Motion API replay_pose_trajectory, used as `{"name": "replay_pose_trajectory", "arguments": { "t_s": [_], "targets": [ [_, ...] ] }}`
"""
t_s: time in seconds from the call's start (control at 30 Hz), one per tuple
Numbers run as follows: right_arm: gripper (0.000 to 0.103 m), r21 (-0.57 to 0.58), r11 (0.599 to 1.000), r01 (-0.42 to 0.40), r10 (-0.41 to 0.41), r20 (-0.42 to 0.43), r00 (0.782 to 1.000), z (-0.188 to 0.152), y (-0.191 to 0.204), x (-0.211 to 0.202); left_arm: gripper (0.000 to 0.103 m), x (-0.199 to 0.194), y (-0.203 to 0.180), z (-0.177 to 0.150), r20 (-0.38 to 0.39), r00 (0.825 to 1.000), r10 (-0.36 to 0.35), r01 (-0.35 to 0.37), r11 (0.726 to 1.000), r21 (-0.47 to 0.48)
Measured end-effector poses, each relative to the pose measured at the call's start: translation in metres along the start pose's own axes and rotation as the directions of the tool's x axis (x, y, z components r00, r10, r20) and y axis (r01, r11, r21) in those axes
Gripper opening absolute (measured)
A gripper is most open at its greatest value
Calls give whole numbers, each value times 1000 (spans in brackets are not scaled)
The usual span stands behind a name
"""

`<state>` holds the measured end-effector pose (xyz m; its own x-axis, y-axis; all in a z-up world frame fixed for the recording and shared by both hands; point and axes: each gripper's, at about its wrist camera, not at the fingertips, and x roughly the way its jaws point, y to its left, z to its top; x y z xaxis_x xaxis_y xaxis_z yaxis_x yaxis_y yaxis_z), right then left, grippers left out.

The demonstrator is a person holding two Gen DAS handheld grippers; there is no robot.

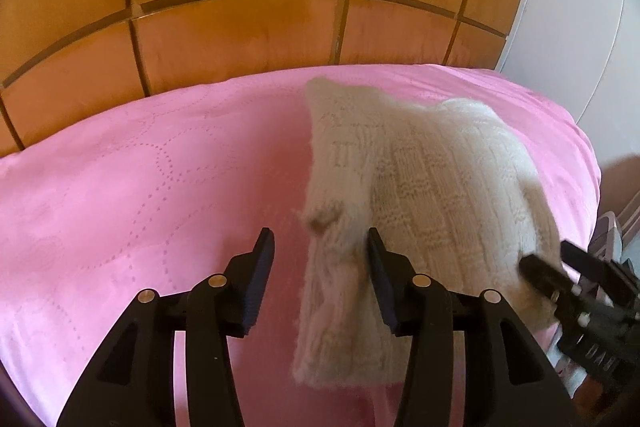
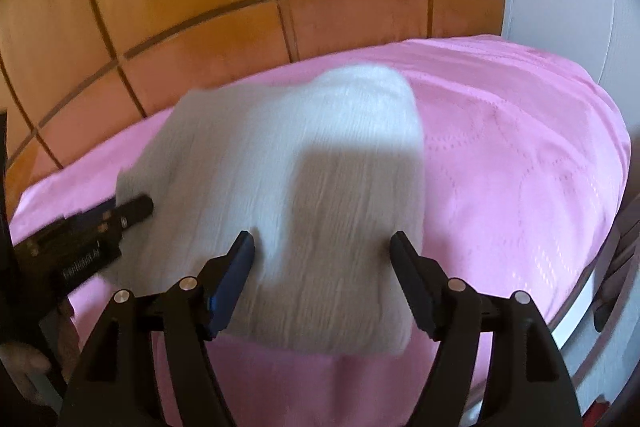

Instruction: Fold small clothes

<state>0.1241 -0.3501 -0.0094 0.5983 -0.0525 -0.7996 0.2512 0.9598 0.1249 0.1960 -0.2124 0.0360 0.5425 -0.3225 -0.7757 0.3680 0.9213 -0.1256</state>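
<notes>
Orange wooden panelling (image 1: 240, 27) backs a bed under a pink quilted bedspread (image 1: 100, 207), on which the work lies. One cream knitted garment (image 1: 432, 187), apparently folded into a compact bundle, rests on the spread.

Left claw (image 1: 318, 247): jaws spread, gripping nothing. The garment's left edge sits directly ahead, between the fingertips, and the bulk extends to that claw's right.

Right claw (image 2: 322, 241): jaws likewise spread wide and empty. The garment lies straight ahead and beneath, spanning the gap between the fingers. In the left wrist view this claw appears at the garment's right edge; whether it touches the knit cannot be told.

Both views are blurred, so fold lines are hard to confirm.

Risks, as judged:
- A claw closing on only the top layer would peel the fold open.
- Loose, fuzzy knit may snag on the ribbed pads and drag when released.
- The soft bedspread could bunch into a grip along with the garment.
</notes>
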Motion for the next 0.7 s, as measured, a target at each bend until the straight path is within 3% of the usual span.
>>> {"name": "replay_pose_trajectory", "arguments": {
  "t_s": [0.13,0.23,0.47,0.57,0.7],
  "targets": [
    [71,18,1000,19,-19,-6,1000,-4,1,-4,46,-5,3,-6,-2,1000,3,-3,1000,-17],
    [79,40,999,37,-38,27,999,-4,0,-16,58,-19,2,-7,36,999,16,-15,1000,-22],
    [95,72,993,90,-97,99,990,-15,5,-47,58,-49,6,-12,95,995,20,-14,998,-59],
    [98,61,990,123,-131,136,982,-21,14,-59,69,-61,5,-17,121,992,34,-27,998,-63],
    [100,65,984,163,-172,172,970,-25,22,-68,69,-76,5,-24,150,988,47,-36,996,-75]
  ]
}}
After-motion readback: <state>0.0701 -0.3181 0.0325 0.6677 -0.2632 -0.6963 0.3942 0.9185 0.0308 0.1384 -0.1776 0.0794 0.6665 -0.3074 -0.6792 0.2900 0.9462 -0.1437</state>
